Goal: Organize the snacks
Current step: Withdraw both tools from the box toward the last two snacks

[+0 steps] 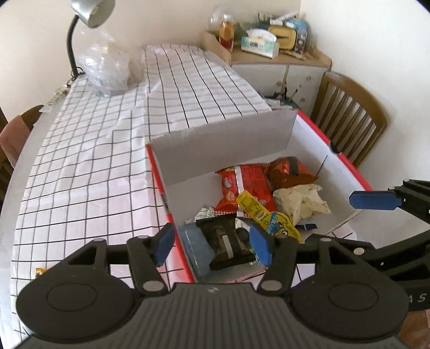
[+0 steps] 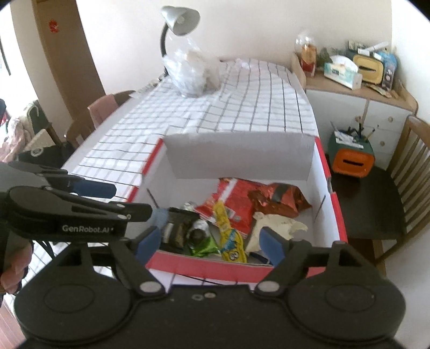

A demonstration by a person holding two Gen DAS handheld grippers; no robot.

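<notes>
A red-edged cardboard box (image 1: 306, 150) (image 2: 319, 171) sits on the checked tablecloth and holds several snack packs: a red packet (image 1: 250, 185) (image 2: 233, 196), a brown foil bag (image 1: 287, 171) (image 2: 279, 201), a cream wrapper (image 1: 303, 201) (image 2: 274, 225), a yellow stick pack (image 1: 266, 214) (image 2: 228, 233), a dark packet (image 1: 225, 241) (image 2: 180, 228). My left gripper (image 1: 213, 245) is open and empty above the box's near left corner. My right gripper (image 2: 208, 243) is open and empty over the box's near wall. The other gripper shows from the side in each view.
A desk lamp (image 2: 177, 21) and a clear plastic bag (image 2: 192, 72) stand at the table's far end. A cabinet (image 2: 360, 107) with clutter is at the back right. A wooden chair (image 2: 376, 198) holding an orange bin (image 2: 352, 155) stands right of the table.
</notes>
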